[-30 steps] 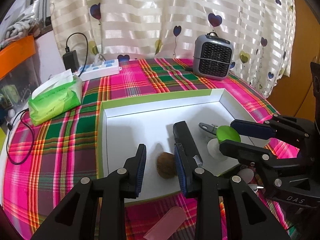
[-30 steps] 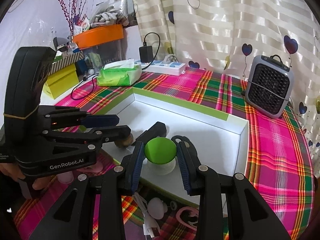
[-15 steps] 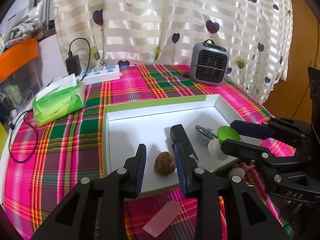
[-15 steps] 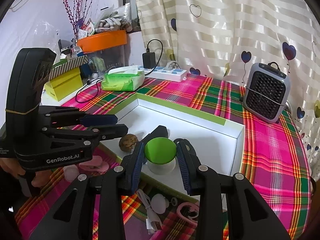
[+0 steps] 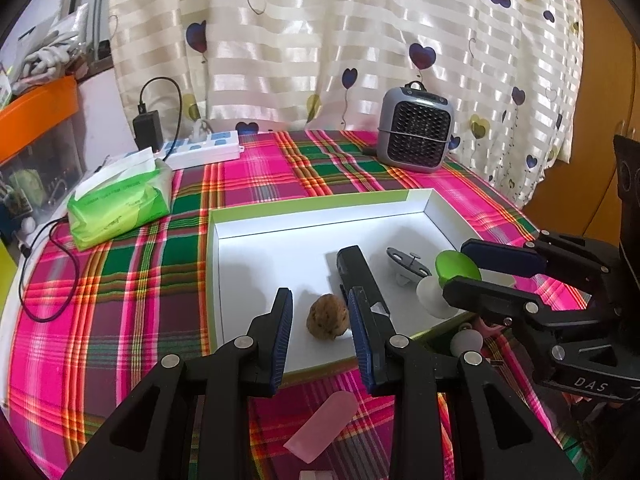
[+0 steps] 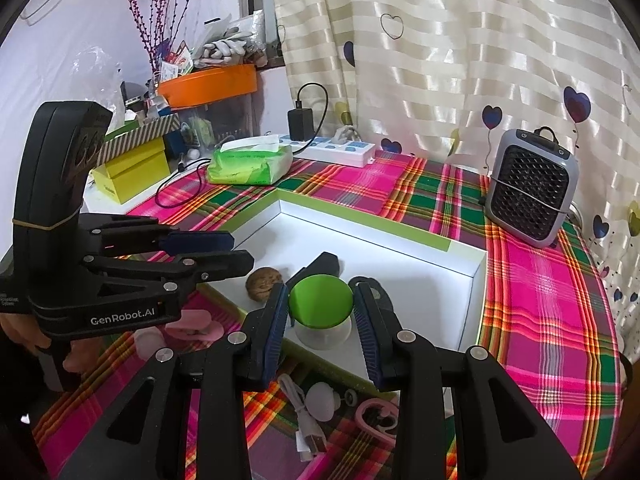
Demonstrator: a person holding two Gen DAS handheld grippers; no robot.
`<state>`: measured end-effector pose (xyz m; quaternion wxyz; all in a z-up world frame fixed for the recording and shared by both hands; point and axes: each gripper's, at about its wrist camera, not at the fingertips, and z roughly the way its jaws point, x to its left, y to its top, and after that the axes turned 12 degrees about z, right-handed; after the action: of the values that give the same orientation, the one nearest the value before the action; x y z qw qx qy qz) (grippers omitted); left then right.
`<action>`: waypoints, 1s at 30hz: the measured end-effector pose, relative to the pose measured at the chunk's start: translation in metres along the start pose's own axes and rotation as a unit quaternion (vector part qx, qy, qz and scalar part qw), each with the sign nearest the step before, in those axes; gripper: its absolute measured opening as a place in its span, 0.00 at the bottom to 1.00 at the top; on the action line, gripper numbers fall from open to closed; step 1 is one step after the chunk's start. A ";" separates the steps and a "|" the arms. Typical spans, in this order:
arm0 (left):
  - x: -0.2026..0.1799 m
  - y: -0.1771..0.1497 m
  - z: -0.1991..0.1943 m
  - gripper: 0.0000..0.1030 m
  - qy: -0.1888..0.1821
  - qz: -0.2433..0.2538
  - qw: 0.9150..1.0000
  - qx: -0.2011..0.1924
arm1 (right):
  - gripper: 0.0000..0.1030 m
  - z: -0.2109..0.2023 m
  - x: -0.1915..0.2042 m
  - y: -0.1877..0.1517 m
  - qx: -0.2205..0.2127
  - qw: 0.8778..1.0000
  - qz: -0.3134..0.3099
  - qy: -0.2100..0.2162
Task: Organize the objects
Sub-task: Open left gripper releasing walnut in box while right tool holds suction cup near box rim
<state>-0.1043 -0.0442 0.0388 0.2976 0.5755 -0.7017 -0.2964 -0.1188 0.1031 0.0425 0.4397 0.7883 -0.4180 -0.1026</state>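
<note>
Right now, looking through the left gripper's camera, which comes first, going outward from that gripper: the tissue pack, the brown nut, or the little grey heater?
1. The brown nut, in the white tray, just ahead of the left gripper.
2. The tissue pack, out to the left on the cloth.
3. The grey heater, at the far right by the curtain.

A small grey heater (image 5: 416, 138) stands on the plaid tablecloth (image 5: 120, 280) before a heart-print curtain (image 5: 320, 40). Left of the heater lie a white power strip (image 5: 204, 152) and a green tissue pack (image 5: 120, 200).
</note>
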 end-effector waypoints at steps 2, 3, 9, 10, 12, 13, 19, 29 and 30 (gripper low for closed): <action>0.000 0.000 -0.001 0.26 -0.001 0.000 1.000 0.000 | 0.34 -0.001 0.002 -0.001 0.001 1.000 -0.003 0.002; 0.001 0.000 -0.002 0.26 -0.001 -0.001 1.000 -0.001 | 0.34 -0.002 0.003 -0.002 0.002 1.000 -0.005 0.003; 0.001 -0.003 -0.010 0.26 -0.002 0.000 1.000 -0.003 | 0.34 -0.007 0.002 -0.006 0.003 1.000 -0.004 0.007; 0.001 -0.003 -0.011 0.26 -0.002 -0.001 1.000 -0.003 | 0.34 -0.008 0.001 -0.006 0.002 1.000 -0.003 0.008; 0.001 -0.004 -0.014 0.26 -0.003 -0.002 1.000 -0.005 | 0.34 -0.012 -0.001 -0.007 -0.001 1.000 0.000 0.010; 0.001 -0.005 -0.015 0.26 -0.003 -0.001 1.000 -0.005 | 0.34 -0.015 -0.002 -0.008 -0.003 1.000 0.002 0.011; -0.001 -0.011 -0.021 0.26 -0.005 -0.003 1.000 -0.004 | 0.34 -0.024 -0.004 -0.012 -0.006 1.000 0.007 0.016; -0.009 -0.020 -0.032 0.26 -0.007 0.007 1.000 -0.006 | 0.34 -0.035 -0.006 -0.021 -0.002 1.000 0.000 0.028; -0.009 -0.021 -0.033 0.26 -0.007 0.007 1.000 -0.007 | 0.34 -0.036 -0.007 -0.022 -0.003 1.000 -0.001 0.028</action>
<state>-0.0649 -0.0413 0.0439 0.2983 0.5664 -0.7058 -0.3033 -0.0911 0.1359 0.0455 0.4533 0.7900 -0.4046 -0.0817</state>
